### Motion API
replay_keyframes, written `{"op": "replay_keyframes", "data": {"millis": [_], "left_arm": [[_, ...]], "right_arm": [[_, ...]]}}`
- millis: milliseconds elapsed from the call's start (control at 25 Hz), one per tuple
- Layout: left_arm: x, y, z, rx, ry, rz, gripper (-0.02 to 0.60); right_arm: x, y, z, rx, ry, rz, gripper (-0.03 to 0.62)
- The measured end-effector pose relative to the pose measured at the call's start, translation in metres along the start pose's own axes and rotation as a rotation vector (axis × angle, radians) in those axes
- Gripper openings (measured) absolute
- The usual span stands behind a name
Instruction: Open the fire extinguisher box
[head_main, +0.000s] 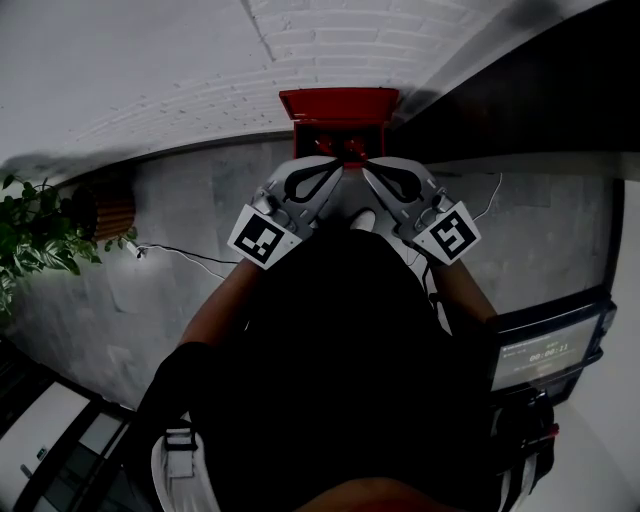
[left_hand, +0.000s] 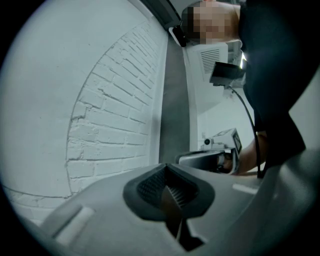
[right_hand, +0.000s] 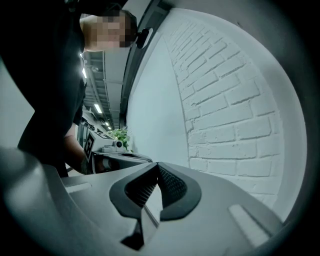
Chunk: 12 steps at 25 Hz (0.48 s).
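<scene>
The red fire extinguisher box (head_main: 338, 105) stands on the floor against the white brick wall (head_main: 330, 40). Its top panel is red, and a darker recess with red parts shows below it. Both grippers are held side by side just in front of the box, tips toward it. My left gripper (head_main: 335, 168) has its ribbed pads (left_hand: 150, 187) closed together with nothing between them. My right gripper (head_main: 368, 170) is shut the same way, pads (right_hand: 172, 185) meeting and empty. Neither gripper view shows the box, only wall. Each gripper view shows the other gripper, the right gripper (left_hand: 210, 157) and the left gripper (right_hand: 117, 156).
A potted plant (head_main: 35, 235) and a wooden slatted object (head_main: 110, 212) stand at the left by the wall. A thin cable (head_main: 180, 255) runs over the grey floor. A dark device with a lit screen (head_main: 545, 350) sits at the right. My white shoe (head_main: 363, 220) shows below the grippers.
</scene>
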<state>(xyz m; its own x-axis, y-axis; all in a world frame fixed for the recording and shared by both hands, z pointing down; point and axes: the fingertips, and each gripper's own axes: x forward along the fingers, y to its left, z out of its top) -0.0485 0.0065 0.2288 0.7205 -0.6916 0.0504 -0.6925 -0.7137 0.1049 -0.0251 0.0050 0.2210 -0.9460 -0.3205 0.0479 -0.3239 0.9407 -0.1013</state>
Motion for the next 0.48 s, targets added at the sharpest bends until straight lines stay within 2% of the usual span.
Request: {"op": "replay_keyframes", "data": {"millis": [480], "left_arm": [[-0.005, -0.005, -0.003, 0.019, 0.003, -0.009, 0.000]], "right_arm": [[0.000, 0.011, -0.005, 0.017, -0.014, 0.001, 0.009]]}}
